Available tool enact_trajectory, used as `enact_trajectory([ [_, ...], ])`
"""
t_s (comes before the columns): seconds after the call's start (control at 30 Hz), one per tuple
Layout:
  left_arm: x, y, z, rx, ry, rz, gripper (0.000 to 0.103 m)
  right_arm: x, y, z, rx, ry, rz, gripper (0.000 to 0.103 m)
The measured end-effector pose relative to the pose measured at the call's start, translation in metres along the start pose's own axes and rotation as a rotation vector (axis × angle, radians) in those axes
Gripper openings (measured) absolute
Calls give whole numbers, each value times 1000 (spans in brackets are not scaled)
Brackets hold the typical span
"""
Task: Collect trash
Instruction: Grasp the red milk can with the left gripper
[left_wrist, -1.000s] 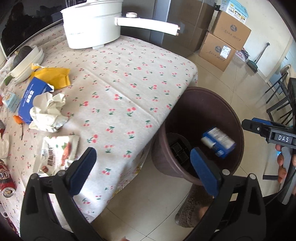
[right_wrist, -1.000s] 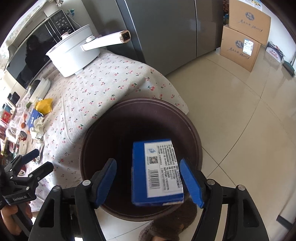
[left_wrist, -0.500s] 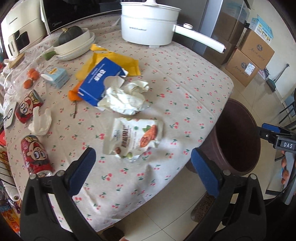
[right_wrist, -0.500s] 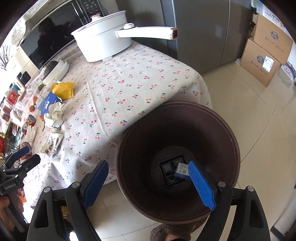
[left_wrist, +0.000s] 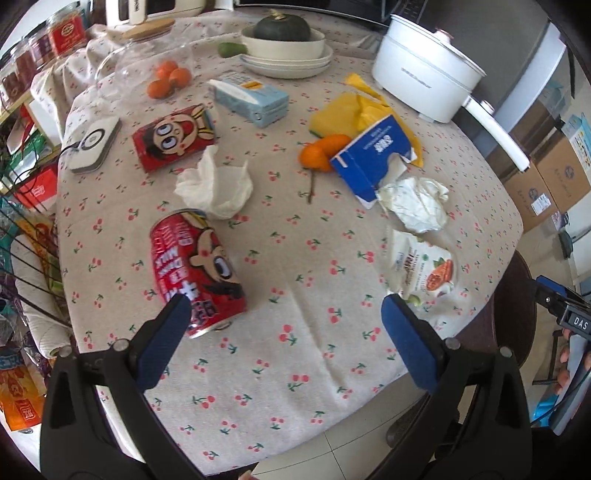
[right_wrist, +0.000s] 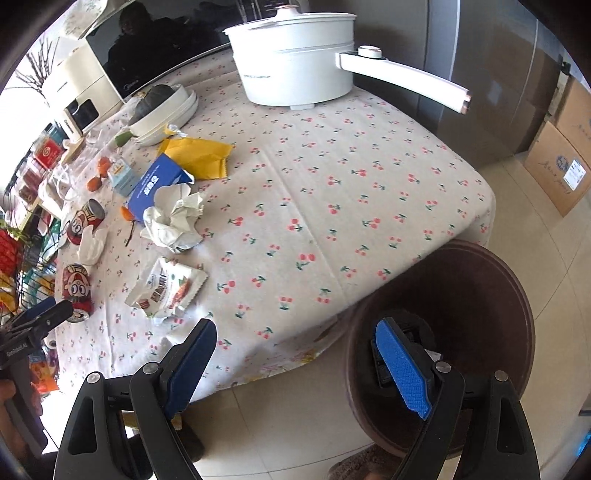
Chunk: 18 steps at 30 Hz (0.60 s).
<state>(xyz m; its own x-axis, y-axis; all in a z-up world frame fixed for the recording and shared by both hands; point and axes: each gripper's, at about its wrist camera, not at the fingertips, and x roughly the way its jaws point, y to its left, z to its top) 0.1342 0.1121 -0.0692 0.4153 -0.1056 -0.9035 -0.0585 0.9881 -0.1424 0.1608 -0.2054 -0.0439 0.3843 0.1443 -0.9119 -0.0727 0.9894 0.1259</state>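
My left gripper (left_wrist: 284, 317) hangs open over the table's front edge with nothing between its fingers. A red milk can (left_wrist: 197, 269) lies on its side just beyond the left finger, and a snack packet (left_wrist: 423, 269) just beyond the right one. Farther back lie a crumpled tissue (left_wrist: 216, 184), crumpled white paper (left_wrist: 413, 201), a torn blue carton (left_wrist: 373, 155) and a yellow wrapper (left_wrist: 354, 110). My right gripper (right_wrist: 295, 332) is open and empty, straddling the table corner and the brown bin (right_wrist: 480, 266). Its right finger hides most of the bin's bottom.
A white pot (right_wrist: 295, 62) with a long handle stands at the table's back. Beside it are stacked bowls (left_wrist: 288, 51) holding a squash, tangerines (left_wrist: 168, 77), a red drink carton (left_wrist: 173, 136) and a light blue carton (left_wrist: 251, 98). A wire rack (left_wrist: 26, 258) is on the left, and cardboard boxes (right_wrist: 557, 162) on the floor.
The right gripper opened wider and the blue box fell into the bin. Both grippers then swung from over the bin toward the littered part of the table.
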Motion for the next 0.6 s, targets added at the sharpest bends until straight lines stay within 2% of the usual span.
enact_trajectory([
  [0.3, 37, 44, 9, -141, 46, 65, 102, 24, 46, 13, -54, 36, 11, 90],
  [0.43, 49, 54, 8, -184, 69, 33, 100, 29, 55, 14, -72, 46, 7, 90],
  [0.47, 52, 56, 8, -192, 75, 23, 98, 30, 56, 14, -73, 47, 5, 90],
  [0.53, 56, 61, 7, -212, 81, 2, 84, 31, 56, 13, -71, 51, -1, 90],
  [0.57, 55, 62, 6, -212, 67, 6, 82, 32, 56, 13, -68, 52, -2, 90],
  [0.6, 52, 62, 6, -211, 56, -9, 68, 32, 56, 14, -66, 53, -2, 90],
])
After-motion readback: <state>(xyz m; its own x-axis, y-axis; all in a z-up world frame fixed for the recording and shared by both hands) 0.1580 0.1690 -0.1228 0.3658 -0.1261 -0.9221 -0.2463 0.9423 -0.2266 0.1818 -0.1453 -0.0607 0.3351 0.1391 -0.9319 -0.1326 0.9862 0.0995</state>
